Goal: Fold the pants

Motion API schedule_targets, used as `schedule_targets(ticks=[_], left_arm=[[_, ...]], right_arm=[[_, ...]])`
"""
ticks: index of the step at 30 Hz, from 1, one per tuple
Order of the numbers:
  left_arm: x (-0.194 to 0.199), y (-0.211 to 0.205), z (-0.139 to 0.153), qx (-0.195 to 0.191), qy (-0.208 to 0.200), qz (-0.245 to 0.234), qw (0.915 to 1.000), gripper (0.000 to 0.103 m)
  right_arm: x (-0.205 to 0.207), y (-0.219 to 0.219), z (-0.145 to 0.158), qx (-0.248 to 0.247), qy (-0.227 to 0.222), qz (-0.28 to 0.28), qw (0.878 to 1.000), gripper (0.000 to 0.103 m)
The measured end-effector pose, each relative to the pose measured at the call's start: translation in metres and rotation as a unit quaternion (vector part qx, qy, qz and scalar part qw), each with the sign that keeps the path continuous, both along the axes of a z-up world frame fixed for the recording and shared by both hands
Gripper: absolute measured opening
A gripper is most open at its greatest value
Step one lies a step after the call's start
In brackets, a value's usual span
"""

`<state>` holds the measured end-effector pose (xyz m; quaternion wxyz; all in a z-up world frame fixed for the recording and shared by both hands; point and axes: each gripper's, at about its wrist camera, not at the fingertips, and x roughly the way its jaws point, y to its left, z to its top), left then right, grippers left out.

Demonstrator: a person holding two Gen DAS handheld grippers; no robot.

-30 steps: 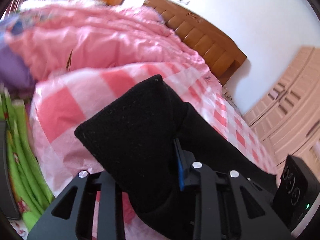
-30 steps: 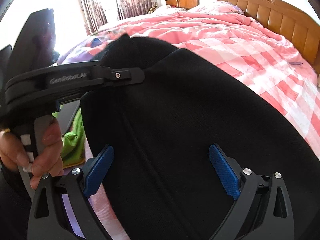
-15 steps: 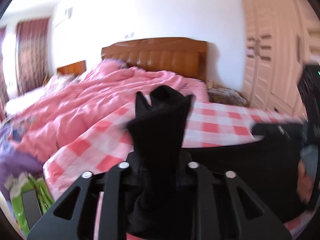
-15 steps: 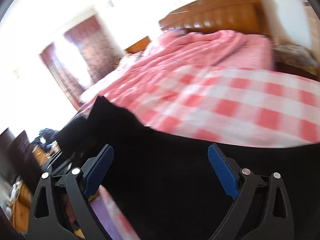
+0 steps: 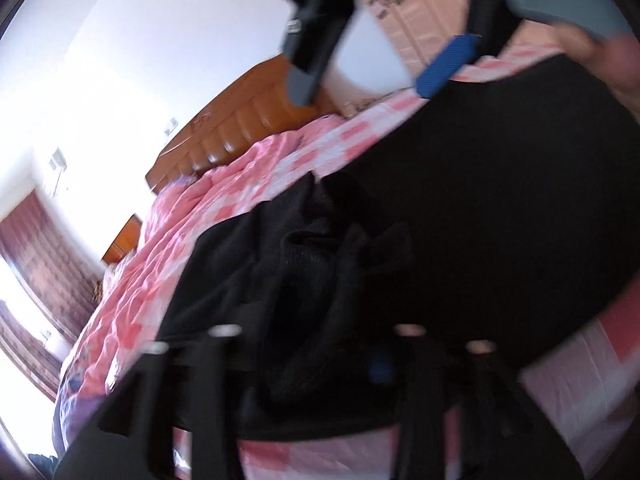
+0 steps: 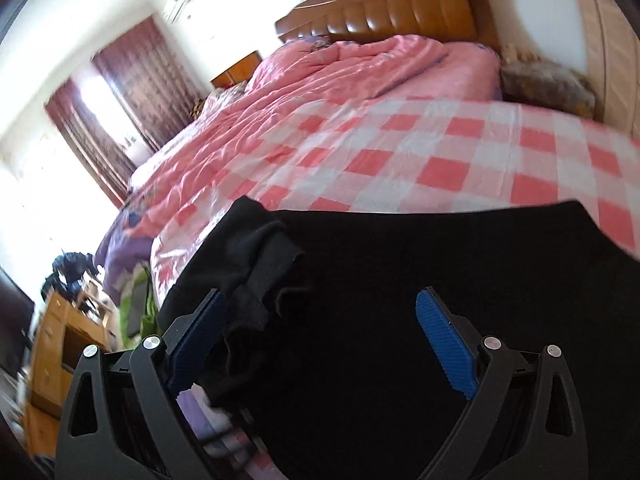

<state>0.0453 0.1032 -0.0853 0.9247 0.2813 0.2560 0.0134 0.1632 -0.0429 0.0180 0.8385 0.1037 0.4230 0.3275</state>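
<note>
The black pants (image 6: pixel 420 280) lie spread on the pink checked bedsheet (image 6: pixel 400 152). In the left wrist view the pants (image 5: pixel 480 208) fill the middle, and my left gripper (image 5: pixel 316 344) is shut on a bunched fold of them; the view is tilted and blurred. My right gripper (image 6: pixel 320 320) is open, its blue pads (image 6: pixel 444 340) wide apart just above the cloth, with a rumpled edge of the pants (image 6: pixel 264 264) near its left finger. The right gripper also shows at the top of the left wrist view (image 5: pixel 440 64), held in a hand.
A pink quilt (image 6: pixel 340 76) is heaped toward the wooden headboard (image 6: pixel 392 4). A wardrobe (image 6: pixel 612 40) stands at the right. Wooden furniture (image 6: pixel 60 336) and clutter lie off the bed's left side, by the curtains (image 6: pixel 132 80).
The left gripper has swung and tilted, carrying its held fold of pants down toward the bed. The right gripper stayed open and dropped closer to the spread cloth.
</note>
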Motion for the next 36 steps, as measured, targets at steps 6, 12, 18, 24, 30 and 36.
schedule_targets(ticks=[6, 12, 18, 24, 30, 36], left_arm=[[-0.034, 0.024, 0.019, -0.045, -0.010, -0.038, 0.9982, 0.096], [-0.035, 0.103, 0.030, -0.091, -0.005, 0.064, 0.9938, 0.097], [-0.012, 0.135, 0.030, -0.120, 0.022, 0.064, 0.9904, 0.097], [-0.001, 0.130, 0.021, -0.146, 0.054, 0.020, 0.9877, 0.079], [-0.002, 0.143, 0.028, -0.148, 0.038, 0.028, 0.9878, 0.030], [-0.009, 0.149, 0.036, -0.152, 0.039, 0.028, 0.9872, 0.015]], right_arm=[[-0.013, 0.032, 0.005, -0.020, -0.028, 0.042, 0.999, 0.094], [-0.023, 0.082, -0.001, -0.065, -0.072, 0.106, 0.990, 0.093], [0.033, 0.102, -0.026, -0.066, -0.016, 0.100, 0.993, 0.091], [0.044, 0.109, -0.041, -0.051, 0.006, 0.115, 0.992, 0.052], [0.024, 0.108, -0.011, -0.072, -0.070, 0.110, 0.989, 0.017], [0.010, 0.105, 0.006, -0.075, -0.072, 0.111, 0.988, 0.009]])
